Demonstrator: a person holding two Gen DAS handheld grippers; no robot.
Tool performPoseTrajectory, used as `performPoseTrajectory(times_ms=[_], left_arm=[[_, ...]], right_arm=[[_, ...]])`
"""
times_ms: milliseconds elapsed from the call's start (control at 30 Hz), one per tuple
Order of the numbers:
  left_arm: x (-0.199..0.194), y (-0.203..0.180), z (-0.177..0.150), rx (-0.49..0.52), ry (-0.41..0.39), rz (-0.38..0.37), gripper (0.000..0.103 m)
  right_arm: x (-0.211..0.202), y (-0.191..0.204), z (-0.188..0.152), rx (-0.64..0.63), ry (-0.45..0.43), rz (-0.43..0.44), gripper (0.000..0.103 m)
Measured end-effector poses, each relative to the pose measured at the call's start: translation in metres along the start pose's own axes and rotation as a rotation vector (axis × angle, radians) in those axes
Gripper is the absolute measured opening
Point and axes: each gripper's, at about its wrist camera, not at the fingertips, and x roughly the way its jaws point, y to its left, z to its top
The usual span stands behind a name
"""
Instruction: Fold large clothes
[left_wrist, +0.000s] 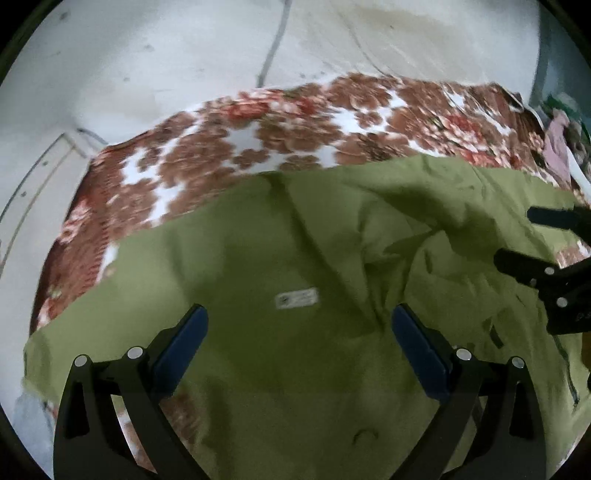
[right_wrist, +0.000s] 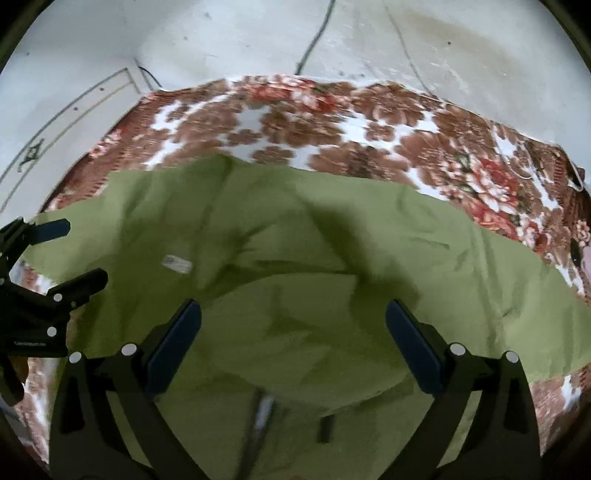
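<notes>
A large olive-green garment lies spread and creased on a floral bedspread. A small white label shows on its cloth, also visible in the right wrist view as the label. My left gripper hangs open just above the garment, with nothing between its blue pads. My right gripper is open too, over a folded hump of the green garment. Each gripper shows in the other's view: the right gripper at the right edge, the left gripper at the left edge.
The brown, red and white floral bedspread covers the bed under the garment. Behind it rises a pale wall with a dark cable. A heap of other clothes sits at the far right of the bed.
</notes>
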Motion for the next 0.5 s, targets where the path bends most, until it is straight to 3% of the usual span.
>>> performPoseTrajectory(times_ms=[133, 267, 433, 500], left_arm=[[-0.022, 0.041, -0.026, -0.061, -0.014, 0.027, 0.098], [-0.026, 0.11, -0.068, -0.164, 0.002, 0.035, 0.098], [-0.023, 0.235, -0.14, -0.374, 0.045, 0.064, 0.098], [-0.025, 0.28, -0.164, -0.407, 0.051, 0.095, 0.098]], right_arm=[[-0.002, 0.047, -0.006, -0.031, -0.009, 0.04, 0.098], [0.015, 0.107, -0.011, -0.054, 0.032, 0.073, 0.098], [0.033, 0.189, -0.017, -0.117, 0.053, 0.065, 0.098], [0.042, 0.223, -0.02, -0.138, 0.066, 0.062, 0.098]])
